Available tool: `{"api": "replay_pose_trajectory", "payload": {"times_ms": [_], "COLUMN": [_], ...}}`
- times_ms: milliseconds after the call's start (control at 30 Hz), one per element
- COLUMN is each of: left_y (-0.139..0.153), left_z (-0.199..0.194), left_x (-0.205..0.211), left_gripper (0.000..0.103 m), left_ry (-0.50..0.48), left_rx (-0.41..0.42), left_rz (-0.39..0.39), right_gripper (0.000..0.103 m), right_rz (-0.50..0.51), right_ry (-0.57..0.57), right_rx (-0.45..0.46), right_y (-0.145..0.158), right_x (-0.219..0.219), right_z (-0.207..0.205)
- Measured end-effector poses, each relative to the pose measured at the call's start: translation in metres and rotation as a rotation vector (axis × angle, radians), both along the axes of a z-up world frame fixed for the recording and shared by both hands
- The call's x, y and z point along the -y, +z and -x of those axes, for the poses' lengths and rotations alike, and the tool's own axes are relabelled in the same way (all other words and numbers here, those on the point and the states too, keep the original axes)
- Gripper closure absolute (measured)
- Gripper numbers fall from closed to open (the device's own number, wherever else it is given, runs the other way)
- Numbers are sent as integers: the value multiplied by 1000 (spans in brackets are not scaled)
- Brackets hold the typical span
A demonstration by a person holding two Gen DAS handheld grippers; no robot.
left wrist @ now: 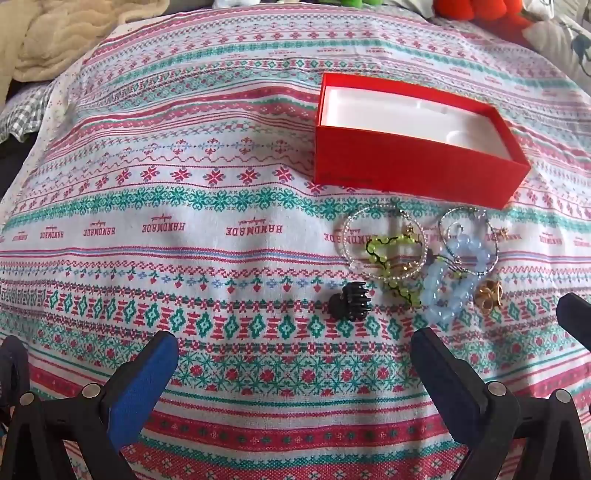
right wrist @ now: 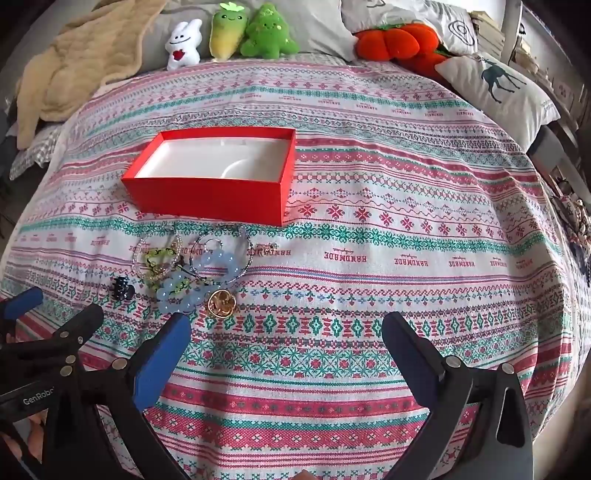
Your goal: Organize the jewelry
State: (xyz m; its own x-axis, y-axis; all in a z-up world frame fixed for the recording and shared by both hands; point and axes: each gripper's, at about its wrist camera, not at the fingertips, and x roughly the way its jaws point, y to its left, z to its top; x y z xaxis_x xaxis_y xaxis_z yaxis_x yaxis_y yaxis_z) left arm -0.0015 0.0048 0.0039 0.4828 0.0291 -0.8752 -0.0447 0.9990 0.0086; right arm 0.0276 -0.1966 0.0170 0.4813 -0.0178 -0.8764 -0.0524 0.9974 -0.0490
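An open red box [left wrist: 413, 173] with a white empty inside stands on the patterned cloth; it also shows in the right wrist view [right wrist: 207, 195]. In front of it lies a jewelry pile: a blue bead bracelet [left wrist: 447, 284] [right wrist: 184, 295], a green bead bracelet [left wrist: 391, 258] [right wrist: 159, 262], thin hoop bangles [left wrist: 384, 240] [right wrist: 221, 258], a gold piece [left wrist: 489, 293] [right wrist: 218, 301] and a black claw clip [left wrist: 349, 304] [right wrist: 122, 288]. My left gripper [left wrist: 295, 354] is open and empty, just short of the clip. My right gripper [right wrist: 288, 336] is open and empty, right of the pile.
The patterned cloth [right wrist: 369, 258] covers a bed. Plush toys [right wrist: 236, 33] and an orange plush [right wrist: 399, 40] sit at the far edge, a deer pillow [right wrist: 498, 88] at the far right, a cream blanket [right wrist: 74, 62] at the far left.
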Motion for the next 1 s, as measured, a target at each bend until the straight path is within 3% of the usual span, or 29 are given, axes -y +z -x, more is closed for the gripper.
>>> {"api": "replay_pose_trajectory", "payload": {"times_ms": [1000], "left_y": [3], "left_z": [0], "left_x": [1], "left_gripper": [0], "left_ry": [3], "left_rx": [10], "left_rz": [-8], "right_gripper": [0], "right_rz": [-2], "right_ry": [-7], "right_rx": [-10], "right_y": [-5], "right_x": [3], "right_z": [4]}}
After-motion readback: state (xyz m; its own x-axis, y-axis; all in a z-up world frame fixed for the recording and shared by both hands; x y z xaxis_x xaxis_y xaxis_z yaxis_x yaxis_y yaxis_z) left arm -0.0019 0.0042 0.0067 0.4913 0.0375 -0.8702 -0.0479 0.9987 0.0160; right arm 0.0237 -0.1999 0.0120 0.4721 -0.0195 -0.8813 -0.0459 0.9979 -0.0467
